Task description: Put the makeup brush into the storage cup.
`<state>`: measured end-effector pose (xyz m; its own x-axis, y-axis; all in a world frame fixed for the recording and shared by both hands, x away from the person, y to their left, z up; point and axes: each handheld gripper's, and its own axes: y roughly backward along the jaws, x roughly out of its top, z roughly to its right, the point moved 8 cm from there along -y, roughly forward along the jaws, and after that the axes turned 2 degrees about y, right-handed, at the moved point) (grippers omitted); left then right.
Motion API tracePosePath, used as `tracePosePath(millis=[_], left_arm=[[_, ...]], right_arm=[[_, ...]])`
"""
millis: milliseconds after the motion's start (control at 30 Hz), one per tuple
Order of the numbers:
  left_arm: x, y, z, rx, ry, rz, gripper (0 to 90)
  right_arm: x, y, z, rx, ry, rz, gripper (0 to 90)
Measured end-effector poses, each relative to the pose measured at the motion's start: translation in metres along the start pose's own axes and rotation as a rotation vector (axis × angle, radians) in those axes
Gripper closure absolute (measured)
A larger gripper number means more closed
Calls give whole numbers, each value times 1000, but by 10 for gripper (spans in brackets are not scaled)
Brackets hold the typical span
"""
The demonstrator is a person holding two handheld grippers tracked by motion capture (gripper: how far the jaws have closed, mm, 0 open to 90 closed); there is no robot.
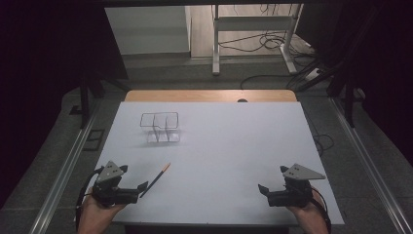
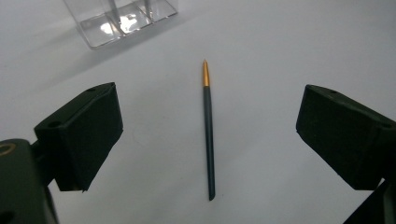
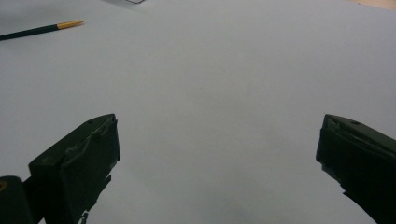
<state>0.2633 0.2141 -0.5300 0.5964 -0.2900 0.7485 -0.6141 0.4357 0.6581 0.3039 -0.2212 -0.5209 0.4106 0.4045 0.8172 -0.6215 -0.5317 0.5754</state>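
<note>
A white worktop (image 1: 219, 146) stands on grey flooring in a dark room. The left gripper (image 1: 127, 190) rests at the near-left edge, jaws released around a dark gold-tipped pen (image 2: 208, 130), a clear divided box (image 1: 160, 127) beyond. The right gripper (image 1: 272, 191) sits near-right, jaws released.

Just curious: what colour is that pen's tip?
Gold-orange, on a dark pen; the left gripper view shows it best.

A thin dark pencil (image 2: 208, 135) with an orange-gold pointed tip lies flat on the white worktop (image 1: 234, 156); its tip points away towards a clear plastic divided holder (image 1: 162, 127), which stands upright and well apart from it; its blunt dark end lies nearest the left tool (image 1: 132, 189), untouched, between that tool's parted jaws.
</note>
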Motion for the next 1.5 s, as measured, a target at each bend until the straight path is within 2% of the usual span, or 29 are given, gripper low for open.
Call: tracePosePath(millis=[267,567,733,1000,1233,1500], left_arm=[[3,-4,1,-2,-23,-28,75],[7,-5,0,-26,-9,-46,51],[9,-6,0,-17,-30,-76,62],[12,-8,0,-29,-33,-104,54],[15,-12,1,-28,-66,-149,80],[19,-17,-1,-29,-70,-181,101]], right_arm=[[0,-1,0,-1,2,-4,0],[-1,-2,0,-3,11,-14,0],[-2,-2,0,-3,15,-19,0],[-4,-4,-1,-6,20,-38,2],[-3,-3,-1,-4,19,-33,2],[-3,-3,-1,-4,22,-36,2]])
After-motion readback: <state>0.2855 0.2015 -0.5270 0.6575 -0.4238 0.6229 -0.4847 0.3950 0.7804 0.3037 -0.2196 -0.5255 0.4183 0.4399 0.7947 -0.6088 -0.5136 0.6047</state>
